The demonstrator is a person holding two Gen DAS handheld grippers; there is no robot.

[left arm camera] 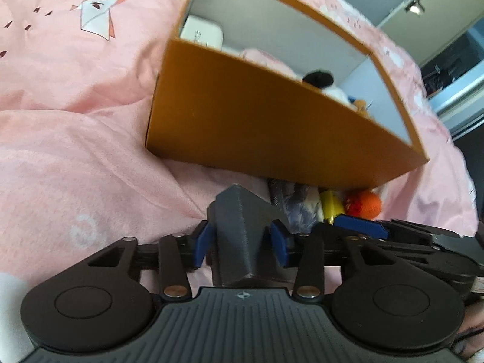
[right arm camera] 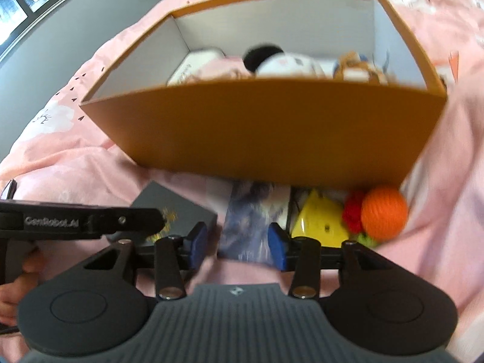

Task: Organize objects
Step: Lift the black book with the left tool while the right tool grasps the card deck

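On a pink printed bedspread (left arm camera: 75,139), an orange cardboard box (left arm camera: 266,127) with white inner walls is sitting open-topped, its near wall blocking most of the contents from both wrist views. Showing over that wall: a white flat item (right arm camera: 193,66) at the left end, a black-and-white plush (right arm camera: 281,60) in the middle, and a brownish plush (right arm camera: 357,66) at the right, all blurred and only partly visible. Just in front of the box, a row of loose things is lying on the bedspread: a dark grey box with gold marking (right arm camera: 172,211), a bluish patterned packet (right arm camera: 251,220), a yellow wedge-shaped object (right arm camera: 320,220), and an orange yarn ball (right arm camera: 382,213) touching a red knitted piece (right arm camera: 352,214); their far edges are disappearing under the orange box's base line. The left gripper (left arm camera: 242,239) is straddling the dark grey box (left arm camera: 242,227), which is standing between the blue pads (left arm camera: 202,242); narrow gaps show at each pad, though whether either pad is touching is hard to make out. The right gripper (right arm camera: 237,242) is standing with jaws parted around the near end of the patterned packet, no pad pressing on it. A hand (right arm camera: 12,290) holding the left gripper's handle is cut off at the right view's edge.
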